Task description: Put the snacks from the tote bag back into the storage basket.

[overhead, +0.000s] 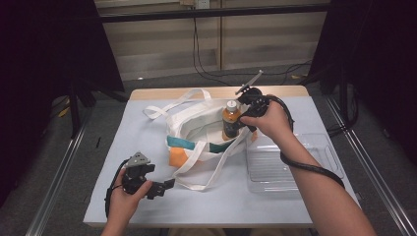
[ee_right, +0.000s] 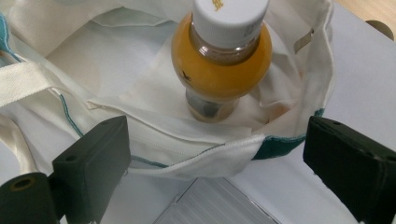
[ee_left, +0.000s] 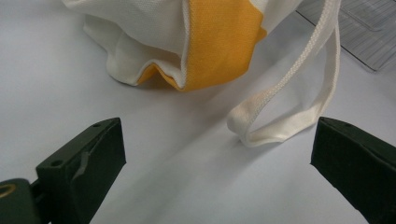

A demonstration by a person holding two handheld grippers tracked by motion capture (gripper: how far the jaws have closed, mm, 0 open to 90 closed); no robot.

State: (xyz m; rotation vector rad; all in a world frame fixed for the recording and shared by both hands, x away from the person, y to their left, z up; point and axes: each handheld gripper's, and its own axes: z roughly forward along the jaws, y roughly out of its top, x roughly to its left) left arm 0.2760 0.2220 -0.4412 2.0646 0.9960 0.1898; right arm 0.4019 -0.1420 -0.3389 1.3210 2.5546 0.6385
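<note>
A white tote bag [overhead: 196, 132] with orange and teal patches lies open on the table. An orange drink bottle [overhead: 230, 120] with a white cap stands upright inside it. My right gripper [overhead: 243, 113] hovers at the bag's right rim, open, with its jaws apart from the bottle. In the right gripper view the bottle [ee_right: 222, 70] stands beyond the bag [ee_right: 140, 56] rim, and the gripper [ee_right: 215, 140] holds nothing. My left gripper [overhead: 160, 179] rests low at the front left, open. Ahead of it [ee_left: 219, 140] lie the bag's orange corner [ee_left: 219, 42] and a handle loop [ee_left: 289, 84].
A clear plastic tray [overhead: 295, 167] sits on the table right of the bag, under my right forearm; its edge [ee_left: 364, 32] shows in the left gripper view. The bag's second handle [overhead: 172, 105] trails toward the back left. Cables run across the floor behind the table.
</note>
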